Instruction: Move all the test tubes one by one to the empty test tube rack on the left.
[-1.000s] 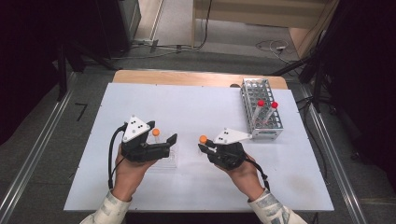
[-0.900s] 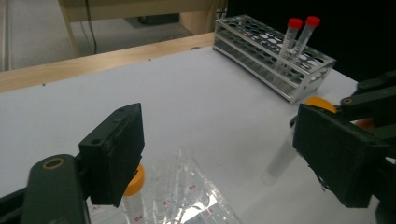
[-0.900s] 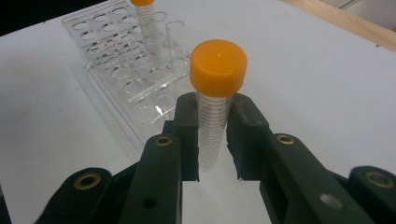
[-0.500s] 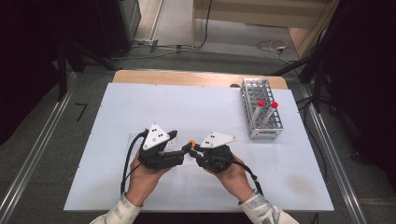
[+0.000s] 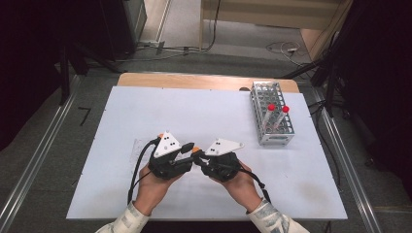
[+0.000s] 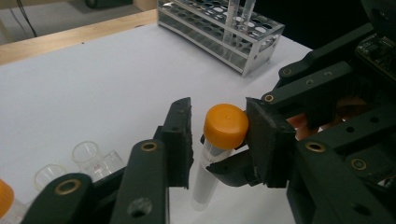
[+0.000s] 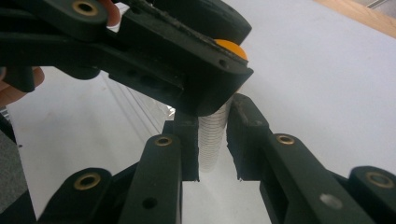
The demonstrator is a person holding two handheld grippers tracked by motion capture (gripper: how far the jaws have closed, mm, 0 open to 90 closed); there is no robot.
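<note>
At the lower centre of the high view the right gripper (image 5: 198, 160) clamps the upright tube (image 6: 208, 175) by its body, while the left gripper (image 6: 218, 140), whose jaws have just been closing, brackets its orange cap (image 6: 226, 125), one pad touching.

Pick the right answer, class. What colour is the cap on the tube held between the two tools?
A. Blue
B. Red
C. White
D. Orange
D. In the left gripper view the cap on the tube between the black jaws is plainly orange; the red caps sit on the tubes in the rack.
</note>
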